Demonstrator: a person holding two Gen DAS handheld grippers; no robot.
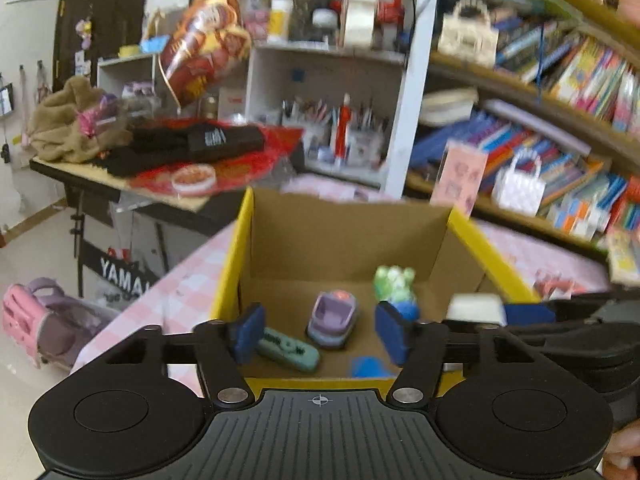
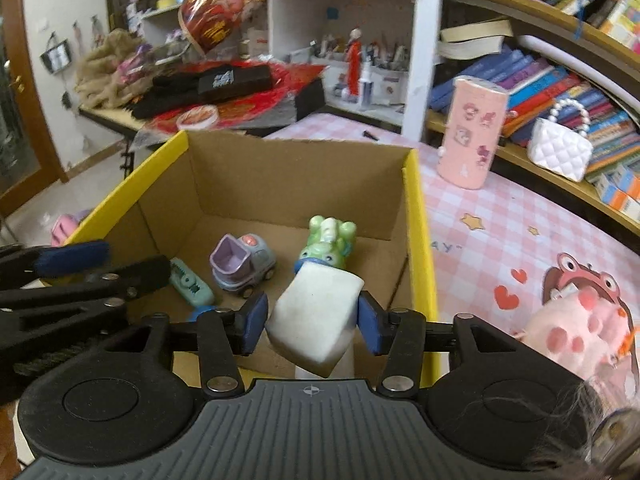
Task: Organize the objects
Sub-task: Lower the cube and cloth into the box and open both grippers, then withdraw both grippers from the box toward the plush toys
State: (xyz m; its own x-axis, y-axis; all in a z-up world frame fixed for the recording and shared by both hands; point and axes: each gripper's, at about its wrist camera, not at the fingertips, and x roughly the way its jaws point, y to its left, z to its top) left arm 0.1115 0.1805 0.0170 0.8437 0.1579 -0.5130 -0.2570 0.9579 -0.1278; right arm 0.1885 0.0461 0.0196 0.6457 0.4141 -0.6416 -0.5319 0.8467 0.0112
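Above: right tool point(image 2: 311, 326) over cardboard box point(image 2: 416, 216), jaws parted, white block point(image 2: 314, 320) loose between the pads; left tool point(image 1: 318, 330) released, empty. Best let fall clear of green figure point(image 2: 326, 242) and purple car point(image 2: 242, 262).

A cardboard box point(image 2: 304, 184) sits on the table point(image 2: 500, 216); inside, a toy car point(image 2: 242, 266) lies between a stapler point(image 2: 190, 284) and a frog figure point(image 2: 328, 244) — a block point(image 2: 316, 320) in front.
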